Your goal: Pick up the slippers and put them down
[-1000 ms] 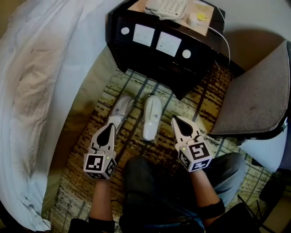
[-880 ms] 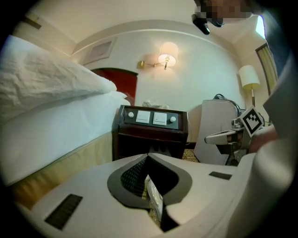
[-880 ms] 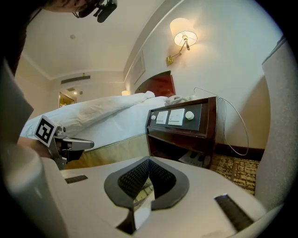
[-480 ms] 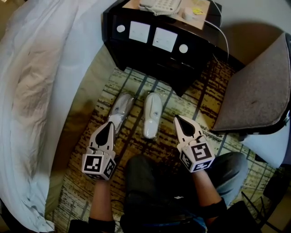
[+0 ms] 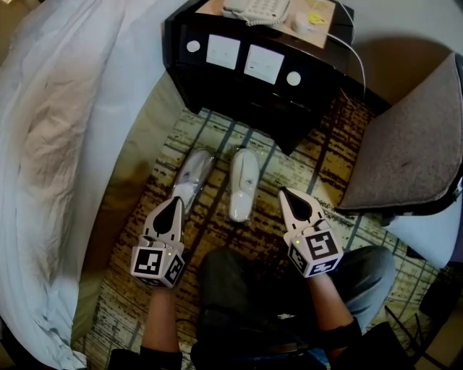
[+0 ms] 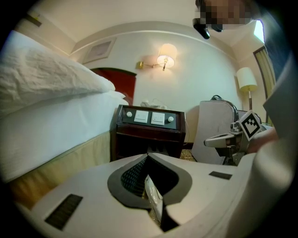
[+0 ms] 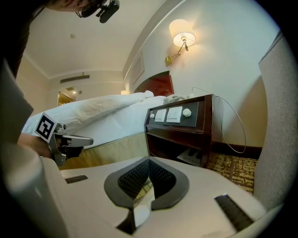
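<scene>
You are looking down at a patterned carpet (image 5: 329, 170), with a white bed (image 5: 65, 144) on the left and a grey chair (image 5: 405, 144) on the right. A dark nightstand (image 5: 239, 90) stands at the top of the head view, with a phone (image 5: 257, 9) on it.

Two white slippers in clear wrap lie side by side on the carpet in front of the nightstand, toes towards it. The slipper nearer the bed (image 5: 194, 172) angles slightly towards the bed. The second slipper (image 5: 243, 182) lies just beside it, not touching.

Your left gripper (image 5: 176, 203) hangs over the heel end of the slipper nearer the bed, its jaws closed together. In the left gripper view, a strip of clear wrap shows through the gap behind the closed tips. I cannot tell whether the jaws touch it.

Your right gripper (image 5: 285, 194) hangs just right of the second slipper, near its heel. Its jaws are pressed together too, and carpet shows through its gap.

Both grippers point towards the nightstand, tilted a little down. Your legs (image 5: 239, 289) fill the bottom of the head view.
</scene>
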Action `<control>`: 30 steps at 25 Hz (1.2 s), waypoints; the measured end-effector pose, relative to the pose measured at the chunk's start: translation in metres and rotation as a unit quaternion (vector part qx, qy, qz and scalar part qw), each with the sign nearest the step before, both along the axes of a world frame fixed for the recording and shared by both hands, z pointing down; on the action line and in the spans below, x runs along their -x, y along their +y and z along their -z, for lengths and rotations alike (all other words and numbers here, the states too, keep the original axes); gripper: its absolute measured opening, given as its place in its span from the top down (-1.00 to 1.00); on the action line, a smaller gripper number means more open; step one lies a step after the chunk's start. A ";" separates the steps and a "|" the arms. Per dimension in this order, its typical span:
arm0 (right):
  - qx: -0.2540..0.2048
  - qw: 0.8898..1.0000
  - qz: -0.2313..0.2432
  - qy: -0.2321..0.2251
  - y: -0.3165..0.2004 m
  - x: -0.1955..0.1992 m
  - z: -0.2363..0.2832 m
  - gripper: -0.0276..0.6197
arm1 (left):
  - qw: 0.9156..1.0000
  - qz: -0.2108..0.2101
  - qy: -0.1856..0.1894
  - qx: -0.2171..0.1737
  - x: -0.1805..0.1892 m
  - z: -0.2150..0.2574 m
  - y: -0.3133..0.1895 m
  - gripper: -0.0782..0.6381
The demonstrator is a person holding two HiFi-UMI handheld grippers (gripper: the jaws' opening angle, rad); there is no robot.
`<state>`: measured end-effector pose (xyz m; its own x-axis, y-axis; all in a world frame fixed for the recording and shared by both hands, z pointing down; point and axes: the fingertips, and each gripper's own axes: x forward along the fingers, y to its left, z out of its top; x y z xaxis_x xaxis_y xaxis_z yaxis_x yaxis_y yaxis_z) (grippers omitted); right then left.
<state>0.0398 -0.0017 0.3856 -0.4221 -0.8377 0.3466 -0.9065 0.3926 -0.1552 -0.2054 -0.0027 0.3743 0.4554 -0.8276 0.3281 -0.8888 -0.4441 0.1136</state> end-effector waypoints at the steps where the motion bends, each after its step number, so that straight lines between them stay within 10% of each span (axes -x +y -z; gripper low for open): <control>1: 0.001 1.000 -0.001 0.000 0.000 0.000 0.000 0.88 | 1.000 -0.001 0.000 0.001 0.000 -0.001 0.000 0.78; 12: 0.011 1.000 0.007 -0.007 0.002 0.008 -0.007 0.88 | 0.998 0.007 -0.049 0.037 0.016 -0.044 -0.011 0.75; 30: 0.041 0.998 0.038 -0.025 -0.041 0.068 -0.060 0.88 | 0.962 -0.064 -0.131 0.230 0.049 -0.237 -0.021 -0.59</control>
